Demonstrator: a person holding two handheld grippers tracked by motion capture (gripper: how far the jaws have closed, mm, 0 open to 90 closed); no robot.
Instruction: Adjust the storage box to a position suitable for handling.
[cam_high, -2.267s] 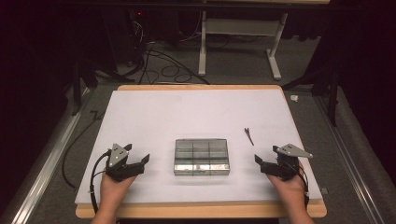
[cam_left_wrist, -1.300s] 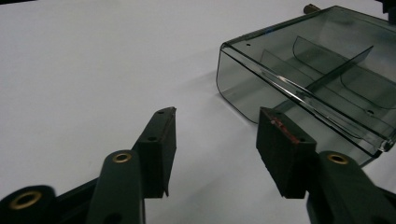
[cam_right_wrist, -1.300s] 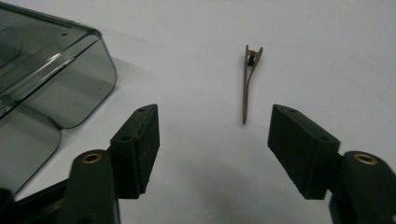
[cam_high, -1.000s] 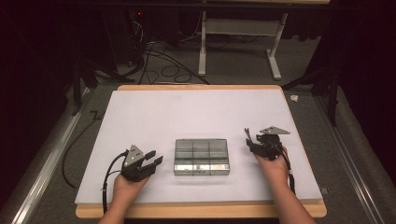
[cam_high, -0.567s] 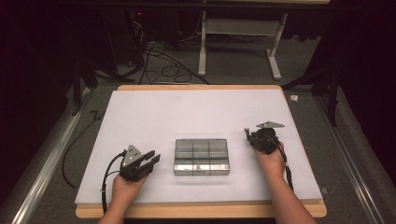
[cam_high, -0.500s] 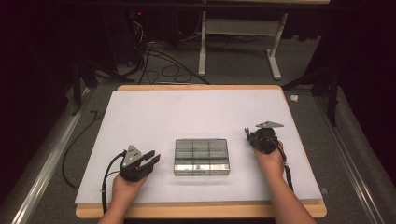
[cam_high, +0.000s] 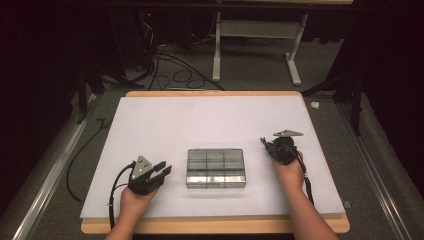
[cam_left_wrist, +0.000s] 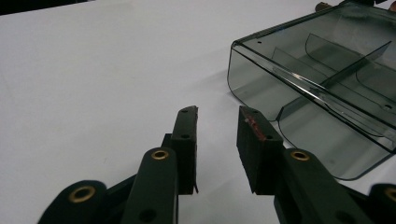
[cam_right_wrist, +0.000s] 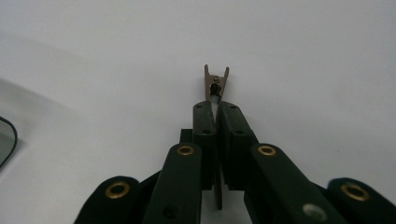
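Note:
A clear plastic box (cam_high: 216, 167) with several compartments lies in the middle of the white table (cam_high: 200, 120); its near corner is in the left gripper view (cam_left_wrist: 317, 84). My left gripper (cam_high: 164, 169) rests just left of the box. Its jaws (cam_left_wrist: 217, 114) have narrowed a little but stay open, with nothing between them. My right gripper (cam_high: 265, 144) is to the right of the box, jaws just closed (cam_right_wrist: 215, 105). They pinch a small brown metal clip (cam_right_wrist: 216, 79), whose forked end sticks out past the tips, low over the table.
Wooden table edges frame the white top. Cables and a white metal stand (cam_high: 255, 45) are on the dark floor behind. Each gripper's cable trails back along the forearm. Bare table lies on all sides of the box.
Both hands came in from the front corners toward the box. The right gripper reached the small clip on the table right of the box and its jaws came together on it.

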